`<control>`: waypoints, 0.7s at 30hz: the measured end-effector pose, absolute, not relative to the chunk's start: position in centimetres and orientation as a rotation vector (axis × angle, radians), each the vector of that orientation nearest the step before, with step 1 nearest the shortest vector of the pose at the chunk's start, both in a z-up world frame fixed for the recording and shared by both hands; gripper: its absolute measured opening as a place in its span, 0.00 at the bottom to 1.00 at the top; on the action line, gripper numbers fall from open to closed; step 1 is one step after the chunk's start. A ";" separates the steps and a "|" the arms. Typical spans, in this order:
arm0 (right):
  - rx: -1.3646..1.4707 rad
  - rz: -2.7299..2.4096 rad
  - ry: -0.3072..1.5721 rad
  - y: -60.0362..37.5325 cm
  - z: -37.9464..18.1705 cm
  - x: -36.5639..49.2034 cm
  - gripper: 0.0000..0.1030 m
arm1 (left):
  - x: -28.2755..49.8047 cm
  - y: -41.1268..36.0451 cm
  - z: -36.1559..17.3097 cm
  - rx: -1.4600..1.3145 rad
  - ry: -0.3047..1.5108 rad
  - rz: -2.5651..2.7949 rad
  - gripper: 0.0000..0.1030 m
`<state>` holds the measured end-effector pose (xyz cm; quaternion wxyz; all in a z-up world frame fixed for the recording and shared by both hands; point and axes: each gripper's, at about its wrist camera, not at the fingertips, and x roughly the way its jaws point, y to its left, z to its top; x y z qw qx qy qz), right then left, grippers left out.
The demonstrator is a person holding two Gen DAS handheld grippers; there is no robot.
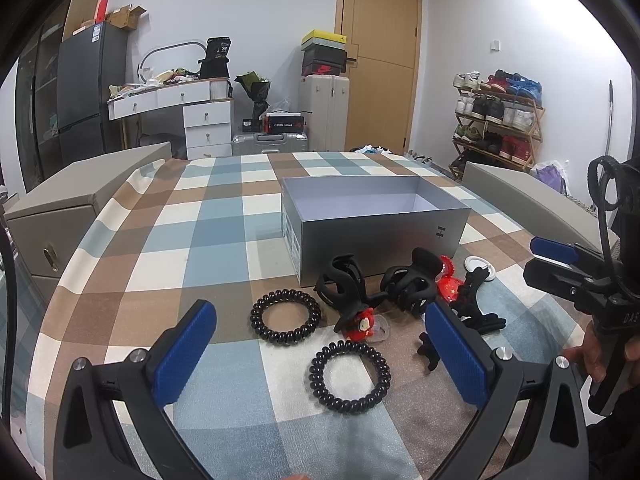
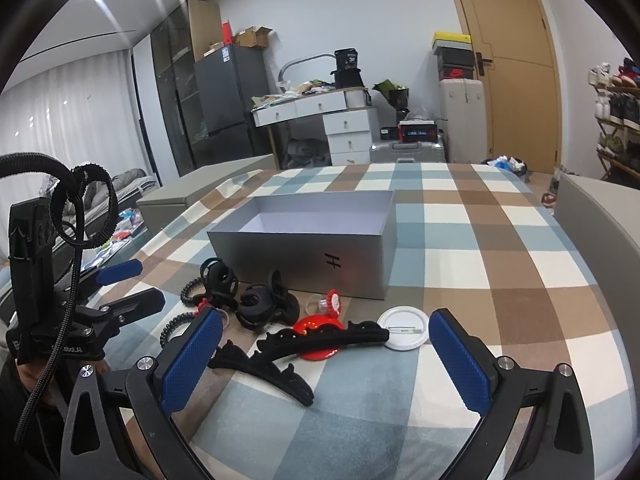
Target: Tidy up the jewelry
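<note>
An open grey box (image 1: 374, 232) (image 2: 304, 244) stands on the checked tablecloth, and nothing shows inside it. In front of it lies a heap of hair accessories: two black spiral hair ties (image 1: 286, 316) (image 1: 349, 376), two black claw clips (image 1: 342, 284) (image 1: 408, 284) (image 2: 264, 304), a long black toothed clip (image 2: 332, 338), a red disc (image 2: 318, 326) and a white round badge (image 2: 402, 326). My left gripper (image 1: 320, 354) is open, hovering over the nearer spiral tie. My right gripper (image 2: 326, 360) is open just behind the long black clip. Neither holds anything.
Grey upholstered seats (image 1: 72, 204) (image 2: 600, 216) flank the table on both sides. The checked tablecloth (image 1: 200, 220) is bare left of the box in the left wrist view. Beyond the table are a white desk, suitcases, a door and a shoe rack.
</note>
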<state>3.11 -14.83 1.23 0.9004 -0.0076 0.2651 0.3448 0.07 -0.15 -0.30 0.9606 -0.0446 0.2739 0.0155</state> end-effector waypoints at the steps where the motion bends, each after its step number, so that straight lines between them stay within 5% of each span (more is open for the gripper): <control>1: -0.016 0.712 0.549 -14.8 1.2 3.1 1.00 | 0.1 -0.1 -0.3 -0.090 0.555 0.033 0.99; 21: -0.016 0.725 0.546 -14.8 1.2 3.0 1.00 | 0.1 -0.2 -0.3 -0.085 0.556 0.032 0.99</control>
